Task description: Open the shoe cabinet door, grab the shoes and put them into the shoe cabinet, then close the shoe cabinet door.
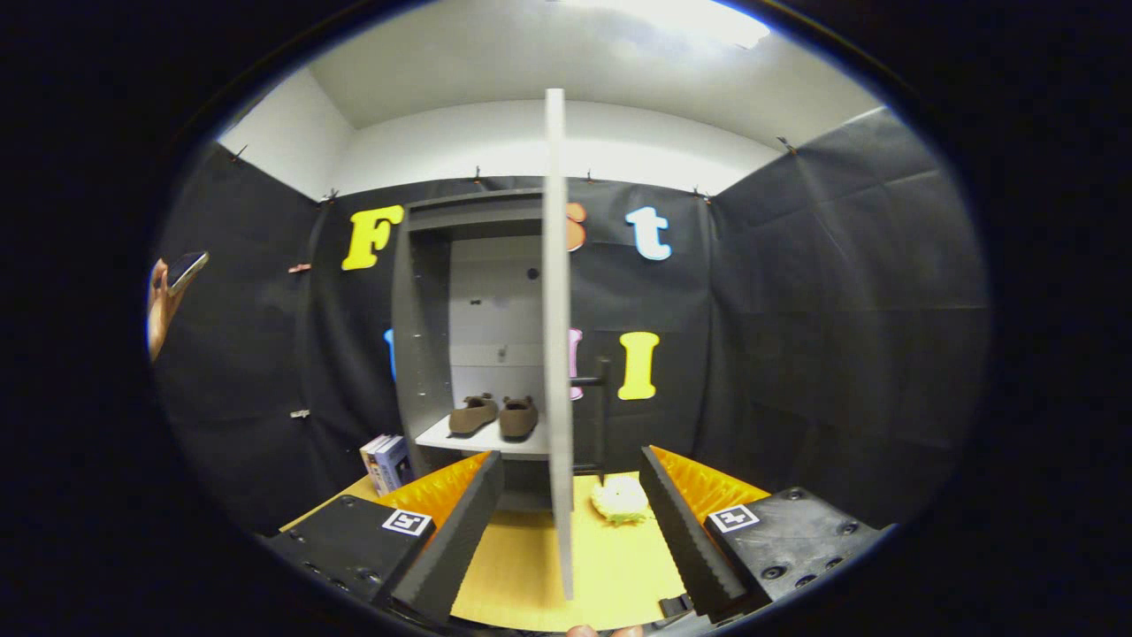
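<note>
Fingers (570, 522) spread wide, empty, over the desk (619, 566), flanking the open cabinet door (556, 336) (seen edge-on). Beyond, brown shoes (495, 416) sit on the shoe cabinet (424, 310) shelf; books (387, 462) stand beside it.

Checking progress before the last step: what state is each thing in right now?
Cabinet door: swung open, seen edge-on between the fingers.
Shoes: both lying side by side on the cabinet shelf.
Gripper: open, holding nothing.
Books: standing upright left of the cabinet.
</note>
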